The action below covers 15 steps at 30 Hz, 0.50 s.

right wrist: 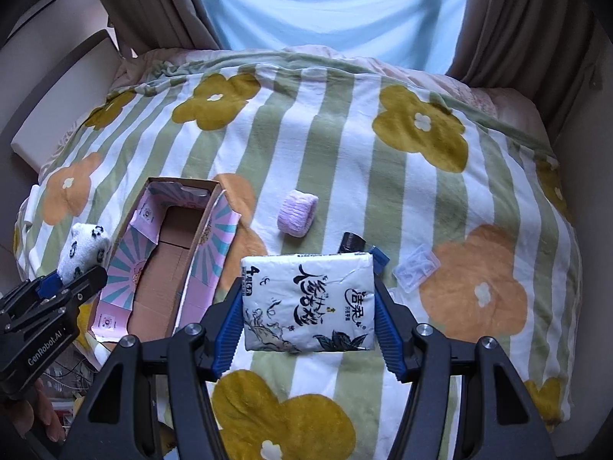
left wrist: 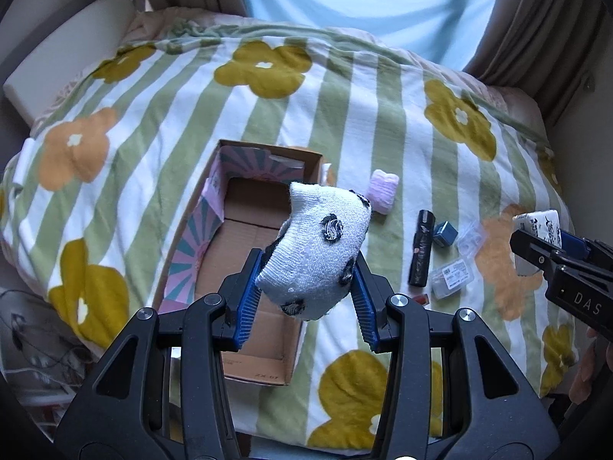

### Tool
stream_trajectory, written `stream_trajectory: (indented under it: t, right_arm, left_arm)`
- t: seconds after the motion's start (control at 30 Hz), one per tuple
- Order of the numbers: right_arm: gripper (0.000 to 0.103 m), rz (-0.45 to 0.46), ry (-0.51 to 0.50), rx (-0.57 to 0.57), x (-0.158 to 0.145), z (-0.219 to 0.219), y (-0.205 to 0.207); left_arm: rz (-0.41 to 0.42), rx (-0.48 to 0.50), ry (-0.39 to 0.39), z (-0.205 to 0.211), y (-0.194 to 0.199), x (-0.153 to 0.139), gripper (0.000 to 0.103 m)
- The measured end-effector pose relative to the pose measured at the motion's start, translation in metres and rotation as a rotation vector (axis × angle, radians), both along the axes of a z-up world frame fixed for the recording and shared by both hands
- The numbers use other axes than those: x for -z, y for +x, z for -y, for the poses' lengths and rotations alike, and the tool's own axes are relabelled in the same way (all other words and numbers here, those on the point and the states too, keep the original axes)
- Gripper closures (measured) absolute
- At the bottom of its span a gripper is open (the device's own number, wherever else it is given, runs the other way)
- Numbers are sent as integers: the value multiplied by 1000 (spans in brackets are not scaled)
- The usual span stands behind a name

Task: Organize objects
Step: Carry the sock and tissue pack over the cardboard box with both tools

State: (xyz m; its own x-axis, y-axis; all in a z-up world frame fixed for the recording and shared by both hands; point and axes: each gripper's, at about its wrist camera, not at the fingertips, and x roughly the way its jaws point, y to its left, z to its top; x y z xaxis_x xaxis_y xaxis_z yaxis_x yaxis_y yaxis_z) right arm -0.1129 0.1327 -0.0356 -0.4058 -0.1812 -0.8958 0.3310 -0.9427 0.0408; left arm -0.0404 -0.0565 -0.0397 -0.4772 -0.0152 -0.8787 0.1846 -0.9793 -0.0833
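Left gripper point(left wrist: 308, 287) clamps a rolled panda-print sock point(left wrist: 322, 245) above the open cardboard box point(left wrist: 245, 230). Right gripper point(right wrist: 308, 306) pinches a tissue pack point(right wrist: 308, 303), which hides most of the black tube point(left wrist: 421, 253) behind it. Only the left view shows the small blue box point(left wrist: 444, 233). Pink roll point(right wrist: 297, 212) lies farther back on the floral striped blanket point(right wrist: 345, 153).

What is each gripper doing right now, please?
Left gripper: closed on the spotted white sock.
Right gripper: closed on the tissue pack.
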Motion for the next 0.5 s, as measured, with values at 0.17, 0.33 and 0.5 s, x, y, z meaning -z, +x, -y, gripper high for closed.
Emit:
stream_trajectory:
  t: [0.17, 0.33, 0.5]
  right_arm:
    - [46, 6, 6, -102, 5, 46, -16]
    - [46, 19, 9, -214, 17, 93, -29]
    - [46, 52, 23, -326, 44, 141, -44]
  left_arm:
    - [41, -111, 22, 37, 10, 16, 63]
    - [80, -206, 39, 69, 17, 36, 63]
    - [130, -278, 50, 90, 18, 65, 63]
